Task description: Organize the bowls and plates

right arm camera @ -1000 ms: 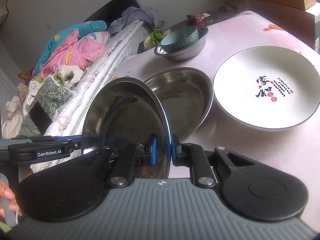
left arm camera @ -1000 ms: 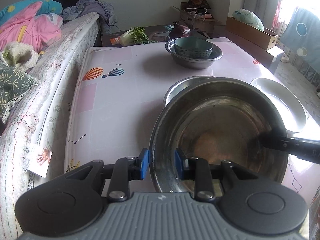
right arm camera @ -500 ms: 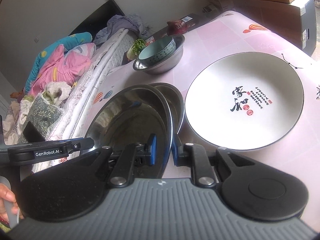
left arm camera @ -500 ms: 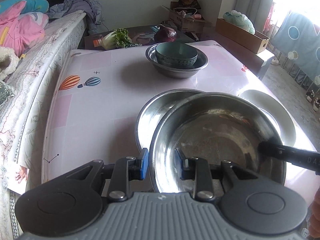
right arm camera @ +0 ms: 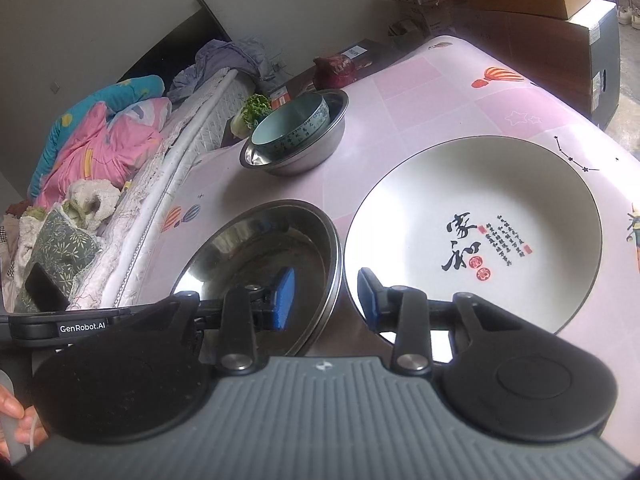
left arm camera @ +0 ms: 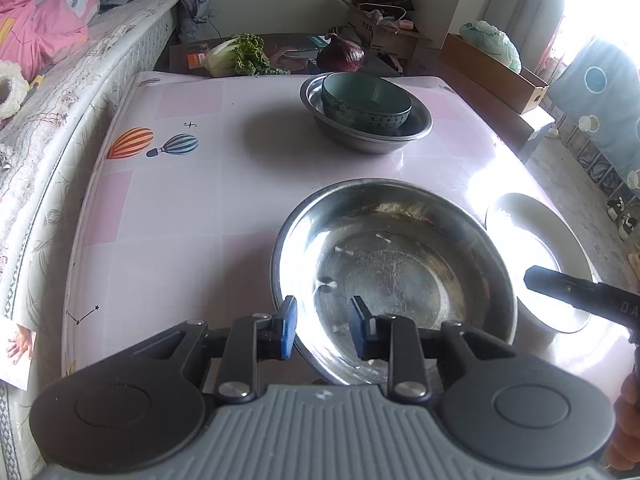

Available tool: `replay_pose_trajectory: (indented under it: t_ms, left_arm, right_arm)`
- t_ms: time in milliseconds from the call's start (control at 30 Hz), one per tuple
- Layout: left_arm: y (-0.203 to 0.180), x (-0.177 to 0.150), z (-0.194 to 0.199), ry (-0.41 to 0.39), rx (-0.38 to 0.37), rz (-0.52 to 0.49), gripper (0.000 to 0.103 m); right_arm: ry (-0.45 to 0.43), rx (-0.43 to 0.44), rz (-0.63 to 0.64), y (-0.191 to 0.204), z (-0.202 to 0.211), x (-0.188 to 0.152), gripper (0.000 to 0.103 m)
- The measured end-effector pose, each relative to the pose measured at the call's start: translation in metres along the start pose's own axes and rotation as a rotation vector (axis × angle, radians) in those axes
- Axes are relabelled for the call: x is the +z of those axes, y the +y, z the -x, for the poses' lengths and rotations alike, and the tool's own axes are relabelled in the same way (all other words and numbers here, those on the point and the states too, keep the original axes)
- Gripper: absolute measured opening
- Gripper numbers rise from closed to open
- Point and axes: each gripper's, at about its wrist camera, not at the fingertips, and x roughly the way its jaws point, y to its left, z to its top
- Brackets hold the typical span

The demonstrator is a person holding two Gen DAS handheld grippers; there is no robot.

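Note:
A steel bowl [left arm camera: 392, 272] [right arm camera: 256, 256] sits nested in a second steel bowl, whose rim [right arm camera: 338, 256] shows just outside it. My left gripper [left arm camera: 322, 320] is shut on the near rim, one pad outside the wall and one inside. My right gripper [right arm camera: 326, 284] straddles the opposite rim; its jaws are opening and the pads stand off the metal. One right fingertip [left arm camera: 560, 288] shows at the bowl's right side. A white plate [right arm camera: 500, 208] [left arm camera: 536, 248] with black calligraphy lies right of the bowls. At the far end a teal bowl [left arm camera: 366, 98] rests in a third steel bowl [left arm camera: 372, 136].
The table [left arm camera: 180, 208] has a pink cloth printed with balloons. A bed [left arm camera: 48, 92] with heaped bedding runs along its left edge. Behind it lie a cabbage [left arm camera: 236, 56], a red cabbage [left arm camera: 340, 54] and cardboard boxes [left arm camera: 496, 72].
Both grippers carried the steel bowl across and set it down into the other steel bowl, which is now almost covered. The right jaws have parted from the rim; the left grip is unchanged.

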Motion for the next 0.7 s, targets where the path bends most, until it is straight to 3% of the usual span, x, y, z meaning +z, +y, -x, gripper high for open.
replay_pose_trajectory:
  t_ms: [100,300,700]
  left_arm:
    - [0.002,-0.002,0.001,-0.015,0.022,0.000,0.029]
    - [-0.004,-0.009,-0.001,-0.057,0.140,-0.061,0.029]
    - [-0.004,-0.019,-0.019,-0.015,0.138,-0.049,0.029]
  right_arm:
    - [-0.001,-0.003,-0.006,-0.003,-0.001,-0.001,0.034]
    - [0.000,0.024,0.015,0.002,-0.001,-0.007,0.034]
    - [0.071,0.067,0.023,0.006,-0.016,-0.024,0.034]
